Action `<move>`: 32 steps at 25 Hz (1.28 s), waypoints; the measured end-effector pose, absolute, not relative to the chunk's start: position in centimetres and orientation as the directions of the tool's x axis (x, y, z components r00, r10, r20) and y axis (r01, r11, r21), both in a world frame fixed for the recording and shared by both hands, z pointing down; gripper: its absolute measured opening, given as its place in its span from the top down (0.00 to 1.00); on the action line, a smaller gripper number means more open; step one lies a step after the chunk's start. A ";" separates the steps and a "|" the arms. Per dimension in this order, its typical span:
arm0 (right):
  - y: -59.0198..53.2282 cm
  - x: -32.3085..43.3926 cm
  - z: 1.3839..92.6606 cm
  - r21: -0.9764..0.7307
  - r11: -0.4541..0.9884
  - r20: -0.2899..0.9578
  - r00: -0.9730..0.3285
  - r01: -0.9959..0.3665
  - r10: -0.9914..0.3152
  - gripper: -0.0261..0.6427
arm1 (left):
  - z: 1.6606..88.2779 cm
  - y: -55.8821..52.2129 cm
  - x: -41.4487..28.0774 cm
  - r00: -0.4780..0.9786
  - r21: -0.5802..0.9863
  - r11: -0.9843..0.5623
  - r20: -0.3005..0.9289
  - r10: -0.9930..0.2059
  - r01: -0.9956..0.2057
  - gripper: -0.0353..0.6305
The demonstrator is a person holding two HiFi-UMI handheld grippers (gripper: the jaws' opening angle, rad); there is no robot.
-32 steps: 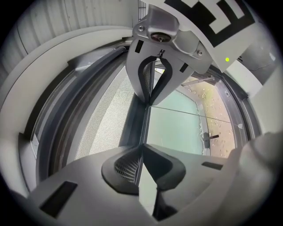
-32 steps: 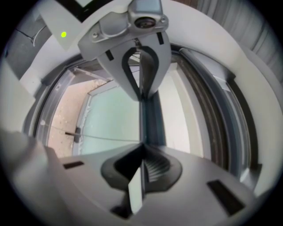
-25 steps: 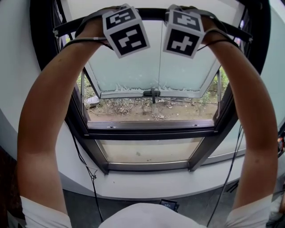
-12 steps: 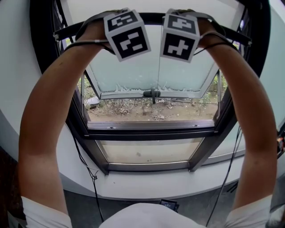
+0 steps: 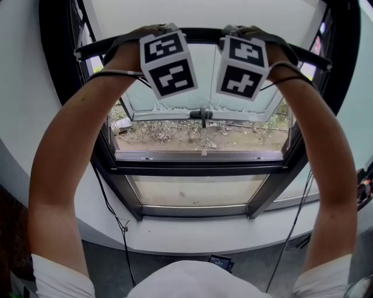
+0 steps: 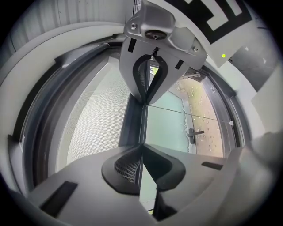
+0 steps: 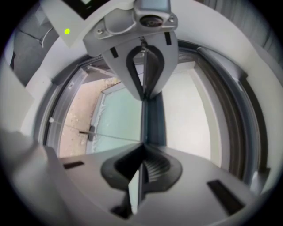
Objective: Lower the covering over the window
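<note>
1. The blind (image 5: 198, 13) is a pale sheet across the very top of the window (image 5: 198, 169). Its dark bottom bar (image 5: 203, 36) runs from side to side there, and most of the glass below it is uncovered.
2. The left gripper (image 6: 143, 132) is up at that bar, left of the middle. Its fingers (image 6: 124, 165) are pressed together on the bar's thin edge. In the left gripper view, the bar (image 6: 132, 119) runs straight away from the fingers, with the meshy blind fabric (image 6: 93, 123) on one side and glass on the other.
3. The right gripper (image 7: 143, 132) is just beside it, right of the middle. Its fingers (image 7: 159, 170) are likewise clamped on the bar (image 7: 154, 119), and the pale blind (image 7: 185, 114) lies beyond.
4. From the head view, the two marker cubes (image 5: 169, 64) (image 5: 242, 64) sit close together without touching, both just under the bar.
5. The left arm (image 5: 64, 145) and right arm (image 5: 326, 151) are both raised, framing the window on either side.
6. Below the bar, the sash (image 5: 198, 102) is tilted open outward, with a dark handle (image 5: 201, 113) at the middle of its lower edge. Dry, stony ground (image 5: 198, 137) shows through the gap.
7. Under the open part is a fixed lower pane (image 5: 195, 195), and below that a white sill (image 5: 192, 236).
8. A thin black cable (image 5: 111, 215) hangs down the wall at the left of the frame.
</note>
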State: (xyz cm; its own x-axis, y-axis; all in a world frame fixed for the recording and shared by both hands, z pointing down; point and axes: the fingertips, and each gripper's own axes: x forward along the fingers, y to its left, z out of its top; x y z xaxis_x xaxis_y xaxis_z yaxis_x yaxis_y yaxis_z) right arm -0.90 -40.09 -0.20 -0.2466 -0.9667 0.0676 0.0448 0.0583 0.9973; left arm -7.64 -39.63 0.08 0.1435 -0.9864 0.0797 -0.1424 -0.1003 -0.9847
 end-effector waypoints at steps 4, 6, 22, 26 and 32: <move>-40.2 -0.9 2.3 0.994 0.081 0.095 -0.247 0.068 -0.964 0.92 | 2.6 -39.7 -7.6 0.140 -0.984 -0.122 0.103 -0.985 -0.131 0.90; -40.2 -0.7 2.8 0.994 0.087 0.101 -0.251 0.065 -0.963 0.92 | 3.1 -39.7 -7.5 0.143 -0.983 -0.126 0.107 -0.984 -0.134 0.90; -39.8 -0.6 9.7 0.978 0.196 0.208 -0.259 0.069 -0.943 0.92 | 9.9 -39.2 -7.3 0.170 -0.953 -0.260 0.233 -0.957 -0.154 0.90; -39.3 0.0 11.4 0.972 0.224 0.235 -0.265 0.073 -0.935 0.92 | 11.7 -38.7 -6.7 0.173 -0.946 -0.287 0.261 -0.950 -0.152 0.90; -39.4 -0.4 13.5 0.971 0.230 0.238 -0.270 0.060 -0.933 0.92 | 13.6 -38.8 -7.2 0.186 -0.940 -0.294 0.263 -0.947 -0.172 0.90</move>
State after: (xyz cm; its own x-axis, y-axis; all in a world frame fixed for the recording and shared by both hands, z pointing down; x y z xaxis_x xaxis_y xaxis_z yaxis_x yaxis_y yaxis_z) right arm -0.42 -39.43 13.47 -0.2702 -0.9330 0.2376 0.0604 0.2299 0.9713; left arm -7.17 -38.81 13.61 0.1855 -0.9469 0.2627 -0.1718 -0.2945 -0.9401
